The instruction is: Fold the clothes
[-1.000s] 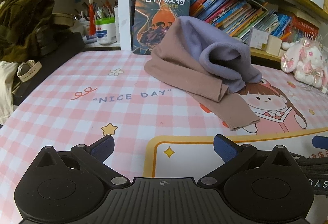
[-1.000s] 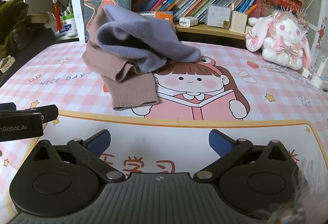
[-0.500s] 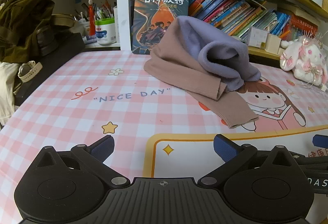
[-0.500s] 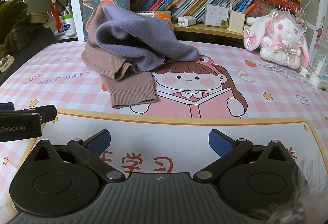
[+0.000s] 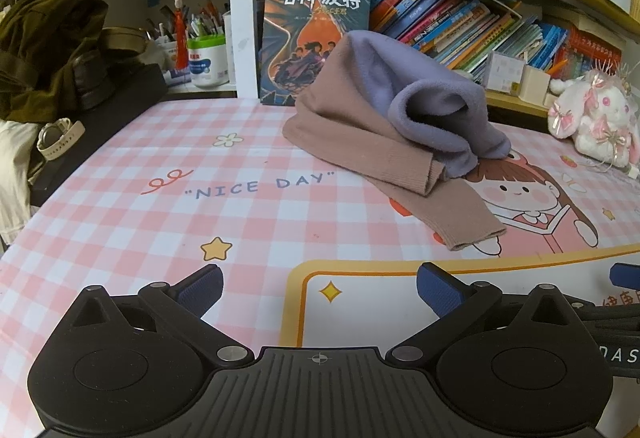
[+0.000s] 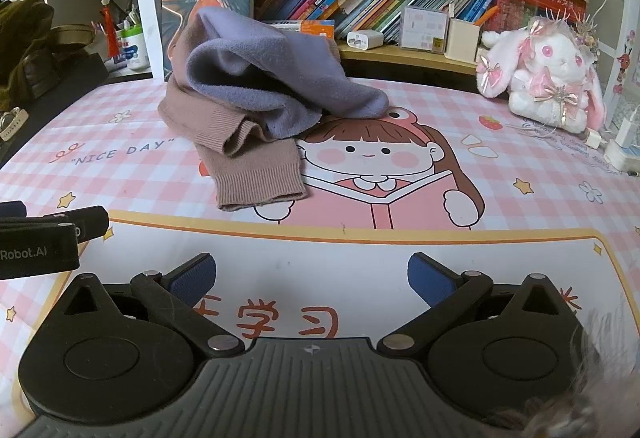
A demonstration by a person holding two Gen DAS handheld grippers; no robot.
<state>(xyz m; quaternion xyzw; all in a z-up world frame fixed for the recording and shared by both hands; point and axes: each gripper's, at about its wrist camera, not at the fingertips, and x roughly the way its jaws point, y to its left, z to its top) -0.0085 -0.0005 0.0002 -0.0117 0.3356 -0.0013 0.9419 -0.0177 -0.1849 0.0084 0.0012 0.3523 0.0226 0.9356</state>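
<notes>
A crumpled garment (image 5: pixel 384 141), brown knit outside with a lavender fleece lining, lies in a heap at the back of the pink checked table mat (image 5: pixel 160 205). One brown sleeve (image 6: pixel 256 177) stretches toward me. The garment also shows in the right wrist view (image 6: pixel 256 85). My left gripper (image 5: pixel 320 286) is open and empty, low over the mat, well short of the garment. My right gripper (image 6: pixel 312 278) is open and empty, also short of the sleeve cuff. The left gripper's side shows at the left edge of the right wrist view (image 6: pixel 40 242).
A bookshelf with an upright book (image 5: pixel 316 33) and a row of books (image 6: pixel 360 1) stands right behind the garment. A plush rabbit (image 6: pixel 544 73) sits at the back right beside chargers (image 6: pixel 620 145). Dark clothes and a watch (image 5: pixel 60 137) lie at the left.
Both grippers have drifted slightly forward and left, so the garment sits a little further right and nearer in view. The garment itself has not moved. Both stay open.
</notes>
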